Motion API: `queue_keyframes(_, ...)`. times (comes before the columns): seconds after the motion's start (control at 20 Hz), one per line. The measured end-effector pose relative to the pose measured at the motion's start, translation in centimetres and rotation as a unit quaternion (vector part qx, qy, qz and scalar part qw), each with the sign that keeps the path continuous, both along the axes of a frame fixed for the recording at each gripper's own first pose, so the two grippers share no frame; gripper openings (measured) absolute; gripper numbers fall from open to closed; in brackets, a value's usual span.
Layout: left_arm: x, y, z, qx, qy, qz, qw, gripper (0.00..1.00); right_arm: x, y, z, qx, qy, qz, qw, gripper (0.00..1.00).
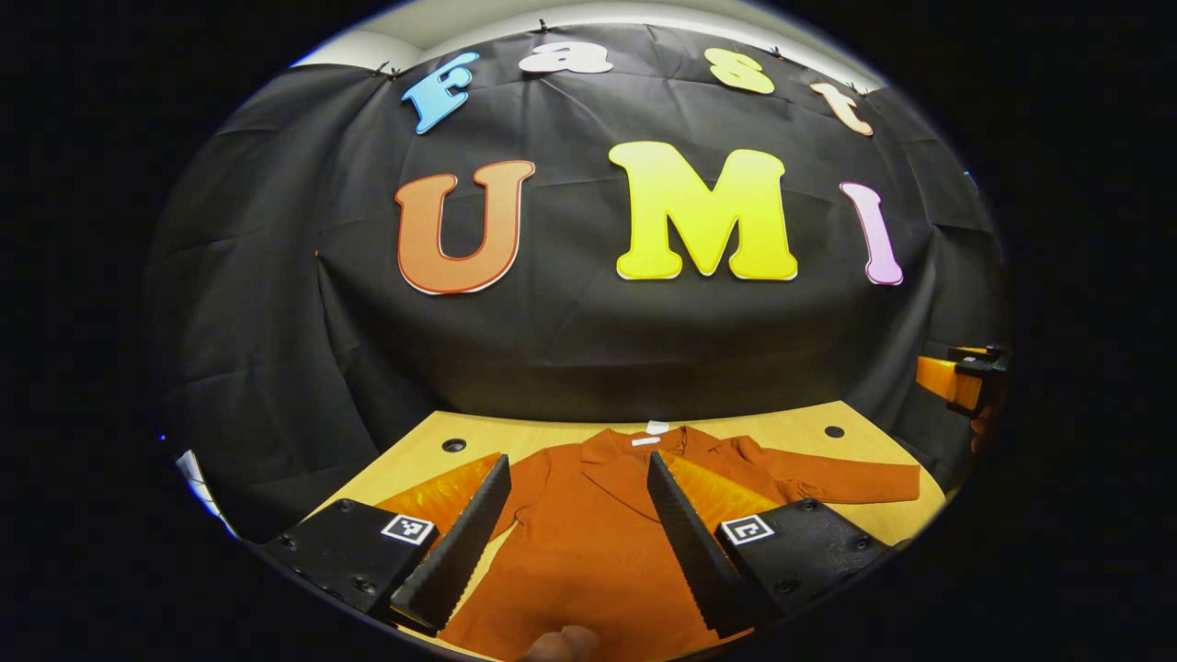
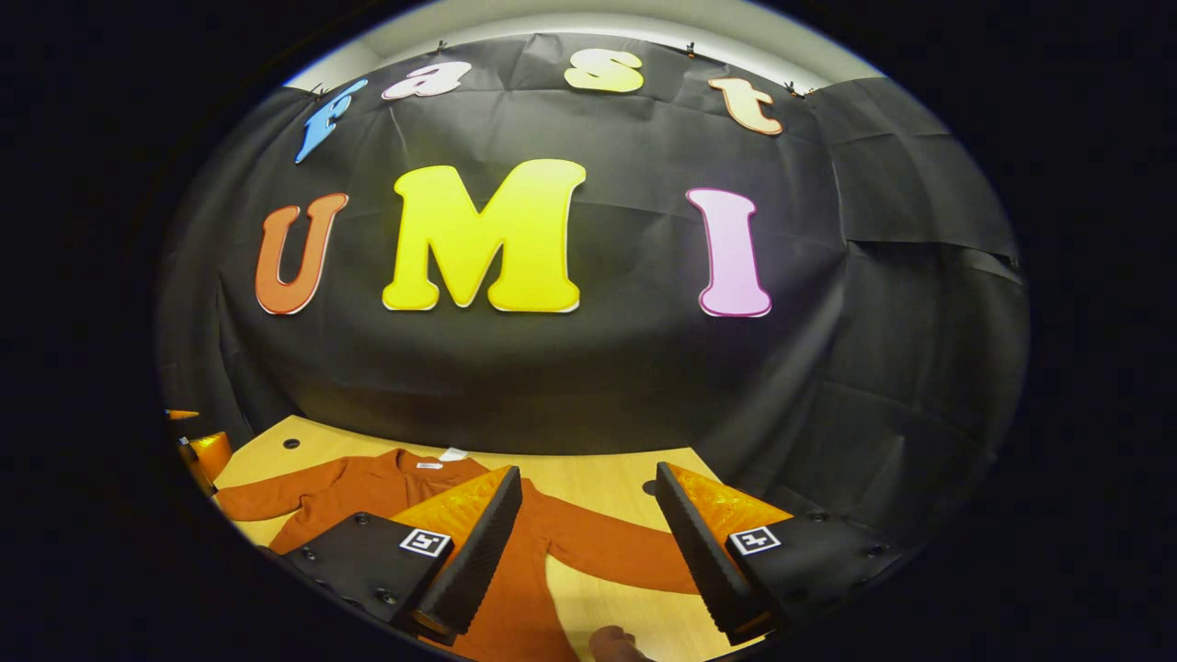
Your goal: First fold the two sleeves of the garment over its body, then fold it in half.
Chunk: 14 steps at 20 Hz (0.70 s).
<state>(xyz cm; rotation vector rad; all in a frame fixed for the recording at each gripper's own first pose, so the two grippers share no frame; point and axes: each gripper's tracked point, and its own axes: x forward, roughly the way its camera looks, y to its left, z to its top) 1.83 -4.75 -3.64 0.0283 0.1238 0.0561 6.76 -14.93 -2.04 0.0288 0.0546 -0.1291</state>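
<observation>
A rust-orange garment (image 1: 588, 533) lies flat on the wooden table (image 1: 809, 441), collar toward the wall. My left gripper (image 1: 575, 542) hovers open above its body, one finger on each side of the chest. One sleeve (image 1: 855, 483) stretches out to the right in the left gripper view. In the right gripper view the garment (image 2: 368, 487) lies to the left, and that sleeve (image 2: 616, 556) runs between the fingers of my open right gripper (image 2: 584, 552). The other sleeve (image 2: 262, 501) reaches left. Neither gripper holds any cloth.
Round holes (image 1: 453, 445) (image 1: 834, 431) mark the tabletop near the black cloth wall. The right gripper (image 1: 965, 377) shows at the right edge of the left gripper view, and the left gripper (image 2: 198, 450) at the left edge of the right gripper view. A fingertip (image 1: 561, 644) pokes in below.
</observation>
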Motion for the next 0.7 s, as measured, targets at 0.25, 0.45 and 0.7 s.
queue_keyframes(0.25, -0.2, -0.7, -1.0, 0.000, 0.015, 0.006, 1.000, 0.97, 1.8, -6.7, -1.9, 0.002, 0.021, -0.070, 0.997, 0.94)
queue_keyframes(0.45, -0.3, -1.5, -2.0, 0.000, 0.034, 0.009, 0.999, 0.97, 2.7, -12.5, -5.6, 0.008, 0.074, -0.135, 0.988, 0.93)
queue_keyframes(0.7, -0.3, -2.4, -3.6, 0.009, 0.063, 0.013, 0.998, 0.97, 4.0, -18.5, -11.4, 0.035, 0.144, -0.187, 0.971, 0.95)
